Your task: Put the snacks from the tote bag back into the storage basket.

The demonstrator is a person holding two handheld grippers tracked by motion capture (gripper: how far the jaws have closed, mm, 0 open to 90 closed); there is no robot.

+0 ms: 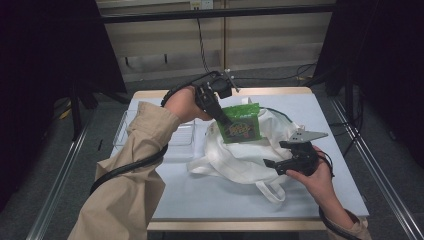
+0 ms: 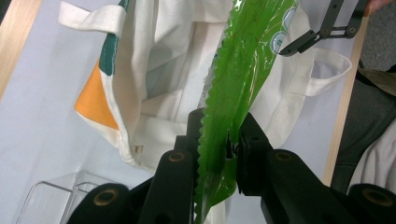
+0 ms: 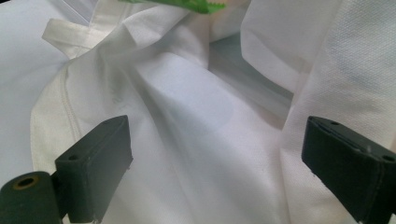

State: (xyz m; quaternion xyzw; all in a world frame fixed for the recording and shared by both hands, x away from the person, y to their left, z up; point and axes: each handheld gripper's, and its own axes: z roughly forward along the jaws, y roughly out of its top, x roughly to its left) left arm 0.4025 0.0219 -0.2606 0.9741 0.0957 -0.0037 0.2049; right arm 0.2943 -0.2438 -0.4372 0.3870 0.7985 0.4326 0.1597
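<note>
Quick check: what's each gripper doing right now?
Left gripper: closed on the green snack bag, held over the white tote bag.
Right gripper: open, holding nothing, at the tote bag.

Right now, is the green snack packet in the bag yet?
Not yet. The left gripper has already picked up the green packet and holds it over the white bag. The right gripper is open beside the bag. Lowering it in is probably left.
</note>
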